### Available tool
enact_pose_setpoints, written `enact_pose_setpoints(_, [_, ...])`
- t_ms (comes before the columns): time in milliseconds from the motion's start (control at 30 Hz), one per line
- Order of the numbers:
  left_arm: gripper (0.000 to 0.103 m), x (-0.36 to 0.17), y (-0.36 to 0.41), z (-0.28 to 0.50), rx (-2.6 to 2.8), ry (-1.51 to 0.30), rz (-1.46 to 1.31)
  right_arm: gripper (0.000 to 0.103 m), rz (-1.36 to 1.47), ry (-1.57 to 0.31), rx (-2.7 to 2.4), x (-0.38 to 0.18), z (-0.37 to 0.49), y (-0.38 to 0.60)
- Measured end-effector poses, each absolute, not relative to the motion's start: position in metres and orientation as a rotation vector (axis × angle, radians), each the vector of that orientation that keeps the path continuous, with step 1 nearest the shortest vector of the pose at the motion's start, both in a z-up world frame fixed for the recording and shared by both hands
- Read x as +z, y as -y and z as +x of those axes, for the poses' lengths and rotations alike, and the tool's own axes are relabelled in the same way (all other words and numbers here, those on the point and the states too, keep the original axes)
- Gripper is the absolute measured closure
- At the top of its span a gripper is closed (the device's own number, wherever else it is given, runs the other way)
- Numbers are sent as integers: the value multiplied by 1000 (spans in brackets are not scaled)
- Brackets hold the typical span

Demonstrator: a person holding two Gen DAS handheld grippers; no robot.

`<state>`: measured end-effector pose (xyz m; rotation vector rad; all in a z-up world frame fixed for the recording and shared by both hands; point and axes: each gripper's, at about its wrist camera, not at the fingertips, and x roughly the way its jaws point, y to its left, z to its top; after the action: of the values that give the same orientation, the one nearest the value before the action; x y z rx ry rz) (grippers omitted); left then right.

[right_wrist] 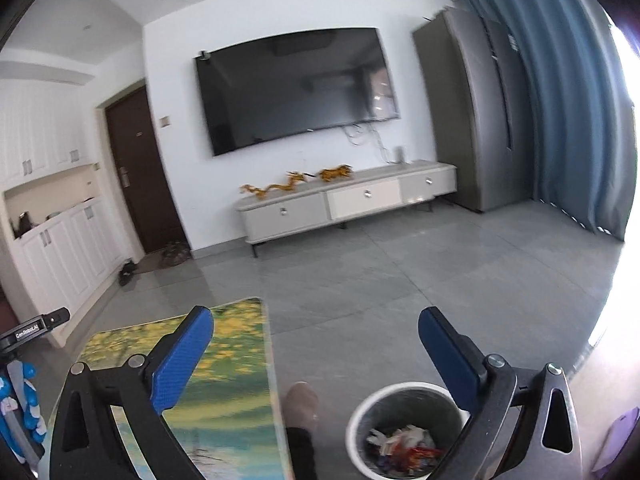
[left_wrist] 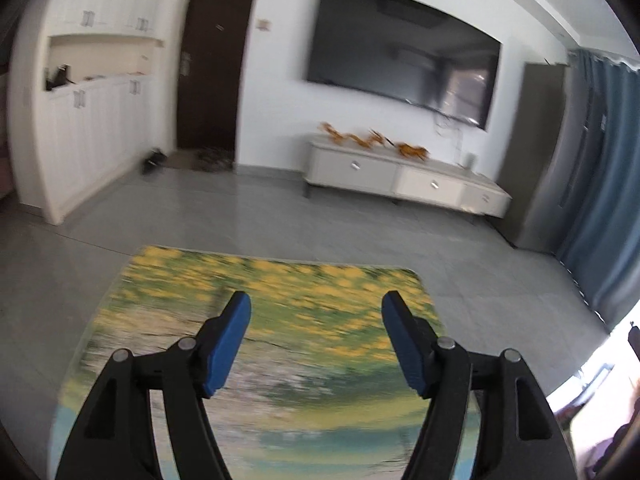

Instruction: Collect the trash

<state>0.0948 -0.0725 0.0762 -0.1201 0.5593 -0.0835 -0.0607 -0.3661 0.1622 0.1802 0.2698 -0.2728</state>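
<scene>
In the right wrist view a round white bin stands on the floor at the bottom, with crumpled wrappers and paper lying inside it. My right gripper hangs above and a little behind the bin, jaws wide apart, nothing between its blue pads. In the left wrist view my left gripper is held over a table with a yellow-flower landscape top. It is open and empty. No loose trash shows on the table in either view.
The same table lies left of the bin, with a person's slippered foot between them. Grey tiled floor stretches to a TV cabinet under a wall TV. A fridge and blue curtains stand at right.
</scene>
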Motion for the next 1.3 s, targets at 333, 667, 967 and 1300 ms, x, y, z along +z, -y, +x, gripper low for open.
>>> enact_pose_setpoints(333, [28,68,2,57,93,-483,-69,0,59,-356,-205,132,-9,265])
enact_pose_setpoints(667, [27,63,-26,44,168,-437,-57,0,-27,-373,-160,116,13,207])
enact_pose_setpoints(967, [19,64,-37,35,191,-399,-36,0,-53,-379,-188,113,17,194])
enact_pose_setpoints(1300, [18,61,-44,32,184,-386,-44,0,-73,-377,-204,113,16,190])
